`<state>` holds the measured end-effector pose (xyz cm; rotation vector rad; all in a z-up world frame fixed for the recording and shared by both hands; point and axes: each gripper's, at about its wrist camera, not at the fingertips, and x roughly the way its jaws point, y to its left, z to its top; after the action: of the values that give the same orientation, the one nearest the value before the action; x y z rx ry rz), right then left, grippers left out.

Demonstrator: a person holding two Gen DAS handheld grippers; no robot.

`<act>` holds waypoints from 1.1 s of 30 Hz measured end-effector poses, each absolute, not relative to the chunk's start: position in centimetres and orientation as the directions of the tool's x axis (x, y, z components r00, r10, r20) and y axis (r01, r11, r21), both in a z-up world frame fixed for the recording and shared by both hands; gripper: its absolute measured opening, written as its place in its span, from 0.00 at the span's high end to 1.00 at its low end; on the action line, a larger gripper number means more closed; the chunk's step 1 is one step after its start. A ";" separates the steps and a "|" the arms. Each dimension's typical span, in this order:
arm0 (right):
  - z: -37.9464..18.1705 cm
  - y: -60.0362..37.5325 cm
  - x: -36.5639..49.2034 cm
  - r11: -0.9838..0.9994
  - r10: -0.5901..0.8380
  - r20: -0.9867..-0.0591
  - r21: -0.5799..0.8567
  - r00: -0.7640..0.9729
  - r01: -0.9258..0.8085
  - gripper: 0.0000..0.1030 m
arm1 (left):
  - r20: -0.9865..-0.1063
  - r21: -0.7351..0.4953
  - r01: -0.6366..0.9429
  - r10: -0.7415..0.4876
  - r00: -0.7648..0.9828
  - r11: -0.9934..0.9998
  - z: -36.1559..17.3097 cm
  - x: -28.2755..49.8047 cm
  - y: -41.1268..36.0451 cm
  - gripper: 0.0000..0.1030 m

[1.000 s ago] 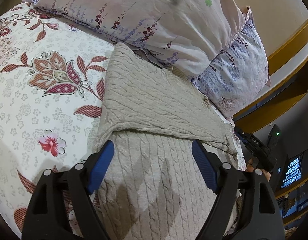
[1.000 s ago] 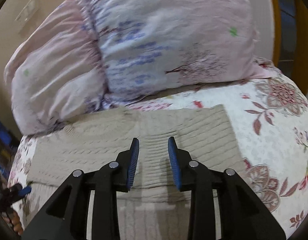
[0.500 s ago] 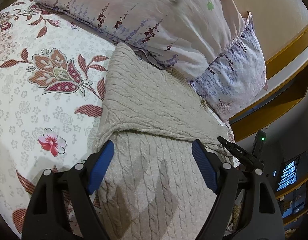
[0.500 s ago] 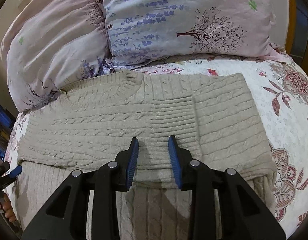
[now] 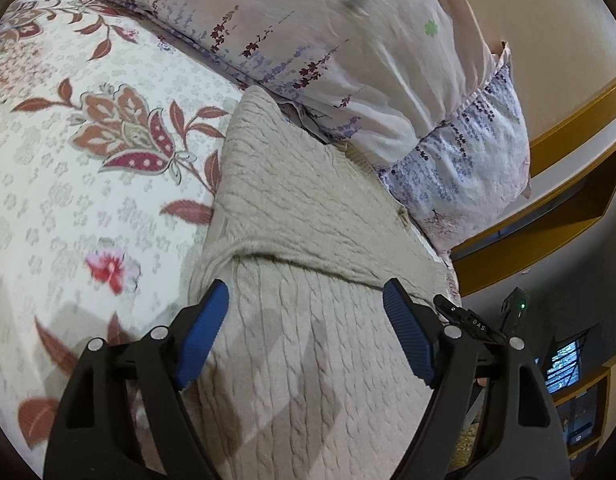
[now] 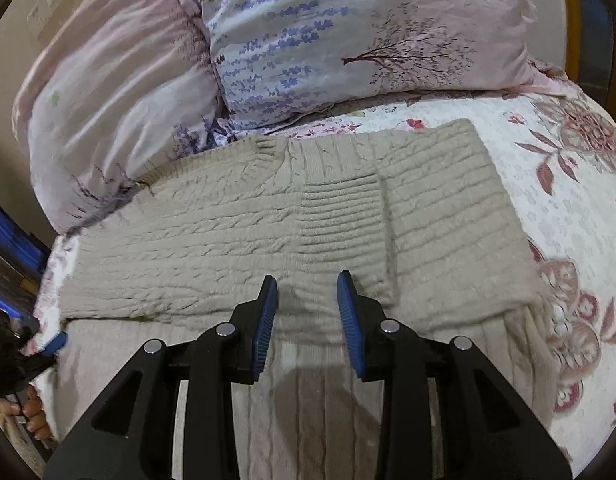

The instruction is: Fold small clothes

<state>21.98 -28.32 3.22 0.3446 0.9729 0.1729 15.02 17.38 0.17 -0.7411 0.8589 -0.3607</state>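
The beige cable-knit sweater (image 6: 268,232) lies partly folded on the floral bedspread (image 5: 68,184) just below the pillows (image 6: 347,40); you'll find it soft, thick and floppy, so pinch a folded edge or corner, both layers. Your left gripper (image 5: 306,322) hangs wide open and empty, your right gripper (image 6: 306,304) is opening with nothing pinched. Only "DAS" reads, on a black device part.

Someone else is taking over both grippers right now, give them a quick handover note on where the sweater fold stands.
Left hand-held gripper: open wide, nothing gripped, over the sweater's lower part.
Right hand-held gripper: jaws opening, nothing between them, at the folded edge.
Sweater: beige cable knit, flat on the floral bedspread, collar toward the pillows.
Done: sleeves and sides look folded in across the body.
Left: probably fold the lower part up over the rest, then tidy.
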 end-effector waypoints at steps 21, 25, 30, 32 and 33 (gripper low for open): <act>1.6 -39.6 5.5 0.776 0.437 -0.718 0.605 0.542 0.176 0.62 | -0.517 -0.749 0.047 -0.627 0.583 0.661 -0.3 4.1 18.4 0.37; 1.1 -39.2 3.7 0.725 0.528 -0.682 0.672 0.507 0.150 0.74 | -0.517 -0.752 0.075 -0.657 0.549 0.655 -0.6 2.5 17.3 0.45; 1.2 -38.1 1.8 0.692 0.611 -0.645 0.717 0.458 0.087 0.76 | -0.517 -0.765 0.104 -0.701 0.491 0.636 -1.1 0.6 16.4 0.57; 1.5 -37.5 1.2 0.693 0.627 -0.643 0.718 0.440 0.062 0.76 | -0.530 -0.759 0.108 -0.706 0.470 0.642 -1.2 0.0 16.1 0.57; 1.7 -37.3 1.0 0.695 0.634 -0.643 0.718 0.429 0.049 0.76 | -0.536 -0.758 0.111 -0.710 0.457 0.643 -1.1 -0.4 16.1 0.57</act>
<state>1.02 -37.27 1.68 0.7406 1.0822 0.4096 -0.43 16.08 -1.10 -0.7159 0.9718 -0.5628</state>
